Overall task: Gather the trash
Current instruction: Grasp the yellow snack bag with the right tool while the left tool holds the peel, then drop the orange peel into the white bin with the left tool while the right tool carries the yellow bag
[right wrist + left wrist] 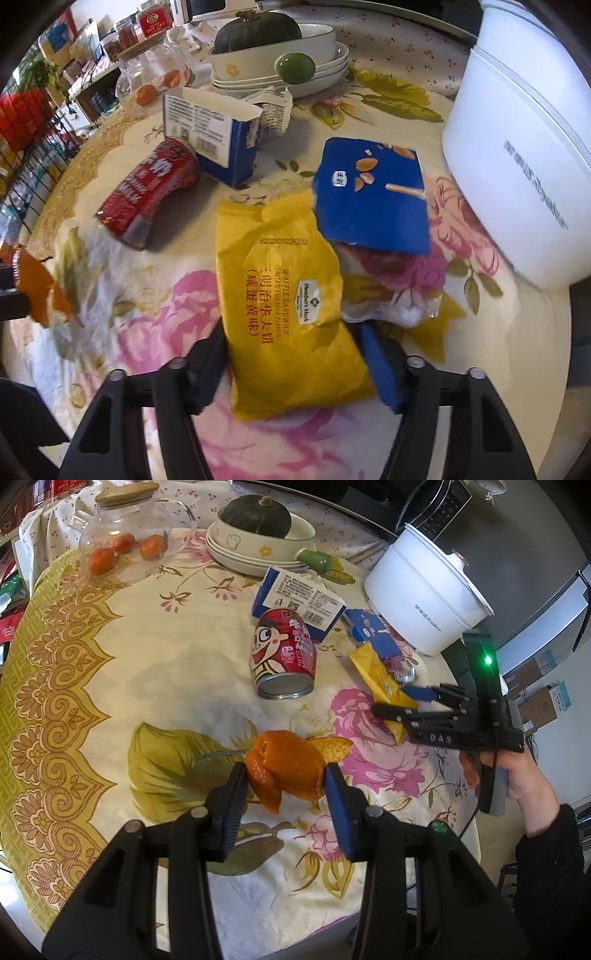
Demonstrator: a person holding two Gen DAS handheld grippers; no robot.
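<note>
Left wrist view: my left tool point(286, 777) is clamped on the orange peel point(282, 770), held just over the surface point(147, 664). Red can point(282, 653) lies on its side, torn carton point(299, 602) behind it, both uncollected.

Right wrist view: my right tool point(295, 363) sits around the yellow wrapper point(288, 295), fingers at both edges; looks gripped, wrapper not yet lifted off the surface. Blue packet point(369, 199) and clear plastic point(402, 306) lie beside it. No bin visible, so most trash is left.
</note>
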